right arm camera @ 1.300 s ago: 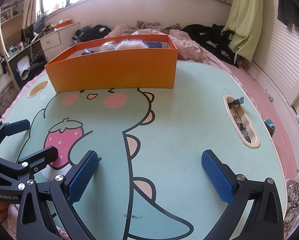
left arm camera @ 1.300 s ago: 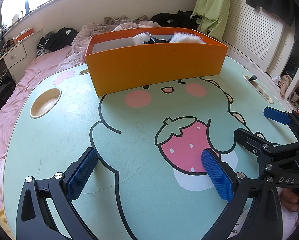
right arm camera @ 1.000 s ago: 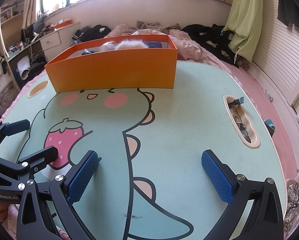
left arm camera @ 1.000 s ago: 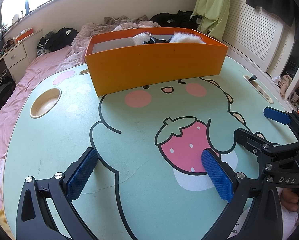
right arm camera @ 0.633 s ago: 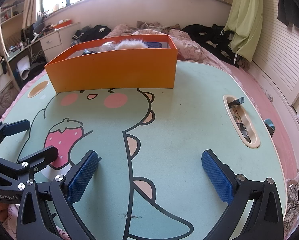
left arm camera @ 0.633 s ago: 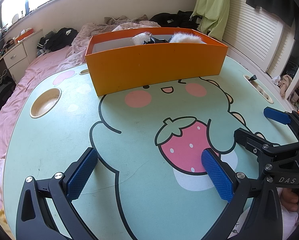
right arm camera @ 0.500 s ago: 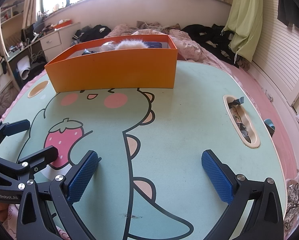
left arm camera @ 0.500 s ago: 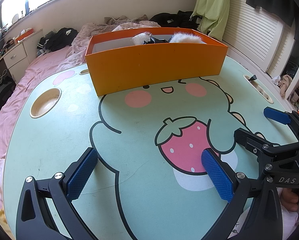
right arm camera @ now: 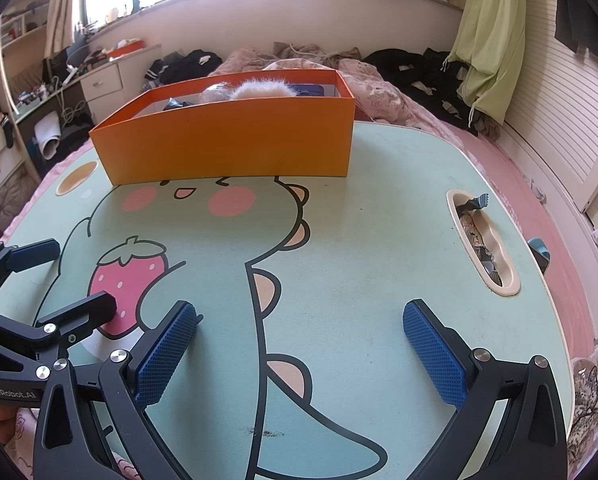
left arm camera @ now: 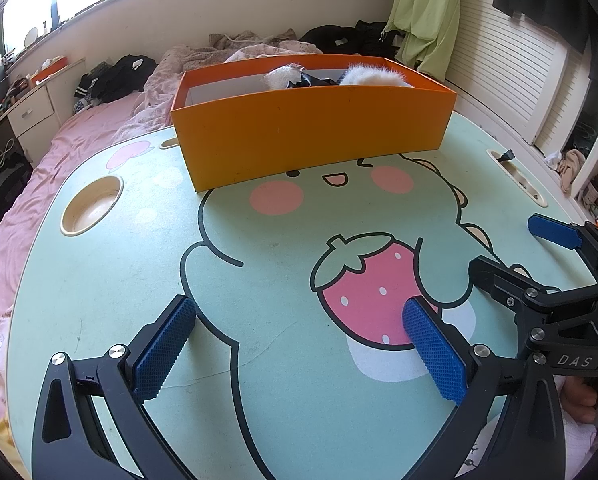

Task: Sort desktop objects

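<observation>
An orange box (left arm camera: 311, 136) (right arm camera: 227, 144) stands at the far side of the green cartoon table (left arm camera: 259, 240) (right arm camera: 359, 240). Inside it show white fluffy items (left arm camera: 371, 74) (right arm camera: 259, 90), a dark item (left arm camera: 315, 79) and a blue item (right arm camera: 311, 89); the rest of its contents is hidden by the front wall. My left gripper (left arm camera: 299, 338) is open over the near table, nothing between its blue pads. My right gripper (right arm camera: 299, 340) is open too, empty, over the near right. Each gripper shows at the edge of the other's view.
A round cup recess (left arm camera: 91, 205) sits at the table's left. A long slot (right arm camera: 481, 246) on the right holds wrappers and small scraps. A pink bed with clothes (right arm camera: 379, 92) lies beyond the table, and drawers (right arm camera: 99, 80) stand at far left.
</observation>
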Action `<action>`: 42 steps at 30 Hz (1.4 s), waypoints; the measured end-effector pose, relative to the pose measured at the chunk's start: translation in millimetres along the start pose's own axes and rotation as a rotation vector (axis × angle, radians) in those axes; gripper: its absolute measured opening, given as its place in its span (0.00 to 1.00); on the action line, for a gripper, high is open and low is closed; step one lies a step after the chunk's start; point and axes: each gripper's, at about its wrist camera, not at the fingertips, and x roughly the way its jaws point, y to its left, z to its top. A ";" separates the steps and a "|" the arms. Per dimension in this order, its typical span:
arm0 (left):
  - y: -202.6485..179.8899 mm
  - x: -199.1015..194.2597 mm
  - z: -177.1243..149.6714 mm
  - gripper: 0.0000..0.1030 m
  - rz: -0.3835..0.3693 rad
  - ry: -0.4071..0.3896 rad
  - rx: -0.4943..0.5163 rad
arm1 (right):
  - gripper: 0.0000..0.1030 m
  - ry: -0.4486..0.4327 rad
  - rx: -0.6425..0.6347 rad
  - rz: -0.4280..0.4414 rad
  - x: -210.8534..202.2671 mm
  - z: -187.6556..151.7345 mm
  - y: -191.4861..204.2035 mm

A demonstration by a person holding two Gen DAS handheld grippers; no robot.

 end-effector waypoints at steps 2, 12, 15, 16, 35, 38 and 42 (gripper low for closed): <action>0.0 -0.2 -0.1 1.00 0.002 0.002 -0.002 | 1.00 0.000 0.000 0.001 0.0 0.0 0.0; 5.0 -1.4 -1.3 1.00 0.032 0.000 -0.043 | 0.91 -0.002 -0.023 0.083 -7.3 25.3 -1.9; 3.2 -2.3 -2.5 1.00 0.041 -0.002 -0.046 | 0.90 -0.115 -0.017 0.154 -30.3 74.4 -0.5; 3.3 -2.7 -2.7 1.00 0.042 -0.002 -0.047 | 0.89 -0.127 -0.012 0.170 -30.1 91.9 1.1; 0.7 -3.9 -1.5 1.00 0.067 -0.004 -0.076 | 0.38 0.029 0.082 0.239 57.2 163.1 8.4; 0.7 -3.9 -1.5 1.00 0.071 -0.005 -0.079 | 0.38 -0.061 0.144 0.335 16.5 147.0 -10.3; 0.7 -4.0 -1.5 1.00 0.076 -0.005 -0.084 | 0.39 -0.063 0.077 0.327 -13.2 102.7 -6.6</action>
